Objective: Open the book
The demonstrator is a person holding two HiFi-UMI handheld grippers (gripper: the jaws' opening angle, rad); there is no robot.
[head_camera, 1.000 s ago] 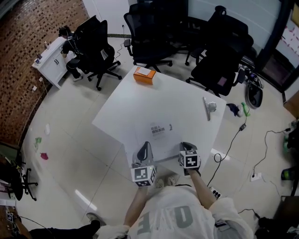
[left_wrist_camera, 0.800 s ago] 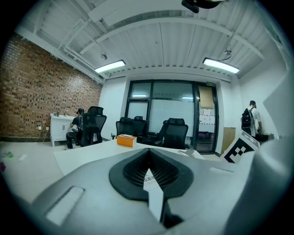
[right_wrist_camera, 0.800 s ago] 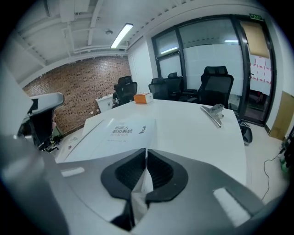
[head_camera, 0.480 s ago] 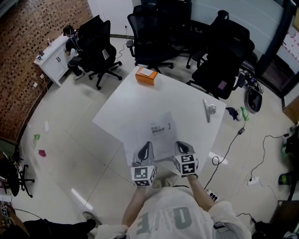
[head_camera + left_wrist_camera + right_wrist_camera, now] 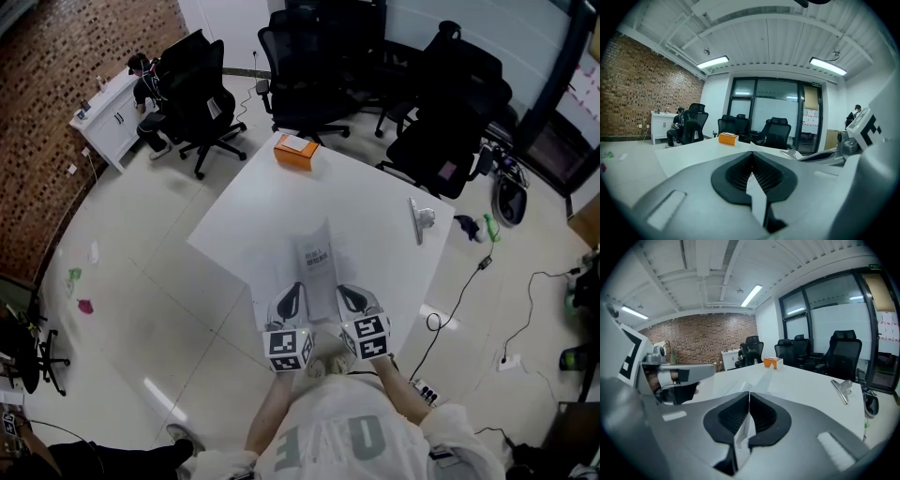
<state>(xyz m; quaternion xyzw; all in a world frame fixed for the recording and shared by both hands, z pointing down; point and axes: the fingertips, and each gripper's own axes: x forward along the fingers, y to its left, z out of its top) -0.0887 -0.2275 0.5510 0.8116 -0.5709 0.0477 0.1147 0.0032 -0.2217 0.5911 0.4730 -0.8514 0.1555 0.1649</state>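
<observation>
A thin white book (image 5: 316,265) lies near the front edge of the white table (image 5: 375,202). Its cover stands raised in a fold above the pages. My right gripper (image 5: 349,299) is at the book's near right; its jaws are closing, and a white sheet of the cover is pinched between the pads (image 5: 748,419). My left gripper (image 5: 292,300) is close beside it at the near left, shut on a white edge of the book (image 5: 751,174). Each gripper view shows the other gripper at its side.
An orange box (image 5: 294,149) sits at the table's far corner, also visible as the orange box (image 5: 728,138). A metal clip (image 5: 418,218) lies at the right edge. Black office chairs (image 5: 309,66) ring the far side. A person sits at a white desk (image 5: 105,117) far left.
My right gripper has risen and swung left toward the left one, taking the cover from flat to standing. The left gripper has stayed put.
</observation>
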